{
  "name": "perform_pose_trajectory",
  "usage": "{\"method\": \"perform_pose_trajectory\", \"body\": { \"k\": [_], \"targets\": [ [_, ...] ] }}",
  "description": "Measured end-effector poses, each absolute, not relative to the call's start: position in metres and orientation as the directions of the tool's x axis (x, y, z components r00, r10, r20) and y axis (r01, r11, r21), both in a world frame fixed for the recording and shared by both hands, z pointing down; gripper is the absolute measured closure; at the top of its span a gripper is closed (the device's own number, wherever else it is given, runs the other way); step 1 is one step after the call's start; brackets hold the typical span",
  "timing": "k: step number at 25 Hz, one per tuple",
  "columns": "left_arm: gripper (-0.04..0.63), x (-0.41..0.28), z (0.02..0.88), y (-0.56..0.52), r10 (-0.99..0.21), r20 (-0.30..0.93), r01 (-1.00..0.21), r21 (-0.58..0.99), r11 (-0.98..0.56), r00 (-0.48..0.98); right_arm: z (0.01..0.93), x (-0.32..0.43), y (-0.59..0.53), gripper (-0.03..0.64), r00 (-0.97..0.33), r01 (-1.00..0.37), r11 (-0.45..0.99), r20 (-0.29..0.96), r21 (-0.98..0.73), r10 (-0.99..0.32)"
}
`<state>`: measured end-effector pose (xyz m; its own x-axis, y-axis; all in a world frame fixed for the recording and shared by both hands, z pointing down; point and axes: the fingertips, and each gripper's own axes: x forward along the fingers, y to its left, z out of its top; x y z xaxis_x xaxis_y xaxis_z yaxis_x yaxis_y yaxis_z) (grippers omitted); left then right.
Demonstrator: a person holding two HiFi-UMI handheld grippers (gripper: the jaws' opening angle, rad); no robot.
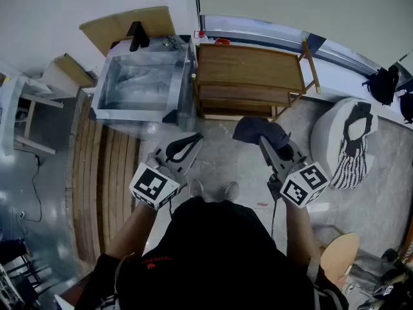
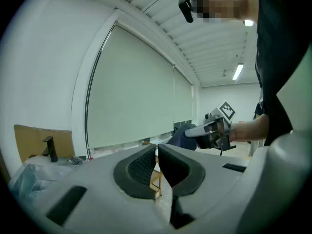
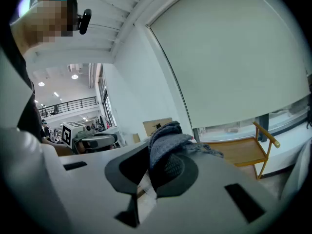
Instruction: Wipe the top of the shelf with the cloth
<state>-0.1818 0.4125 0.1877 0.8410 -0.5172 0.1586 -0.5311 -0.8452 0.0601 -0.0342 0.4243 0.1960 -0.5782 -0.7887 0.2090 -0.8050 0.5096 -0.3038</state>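
Plastic bin [image 1: 139, 82], clear and empty-looking, stands at the upper left of the head view, just beside the wooden shelf [image 1: 248, 66]. Below it, lower left of centre, the left gripper [image 1: 182, 150] hangs over the floor. Its jaws are drawn almost together with only a sliver of gap and nothing between them, as the left gripper view confirms [image 2: 157, 152].

The shelf fills the upper centre, and its top board looks bare. Lower right of centre, the right gripper [image 1: 274, 148] is clamped on the dark grey cloth [image 1: 255, 129], which bunches past the jaw tips. In the right gripper view the cloth [image 3: 168, 138] drapes over the closed jaws [image 3: 151, 167]. Cloth and shelf are apart, so wiping has not begun.

To wipe well, I would bring the bunch down flat on the board so fabric, not jaw tips, meets the wood. Sweep end to end in overlapping passes, easing off before the raised rail [image 1: 310, 60] at the right end.
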Motion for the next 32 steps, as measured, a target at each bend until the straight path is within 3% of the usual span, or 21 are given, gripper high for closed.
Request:
{"method": "perform_pose_trajectory", "body": {
  "k": [32],
  "targets": [
    [0.563, -0.100, 0.198, 0.444, -0.558, 0.156, -0.566, 0.012, -0.824, 0.815, 0.193, 0.050, 0.453, 0.586, -0.619, -0.771, 0.560, 0.150, -0.304, -0.771]
  ]
}}
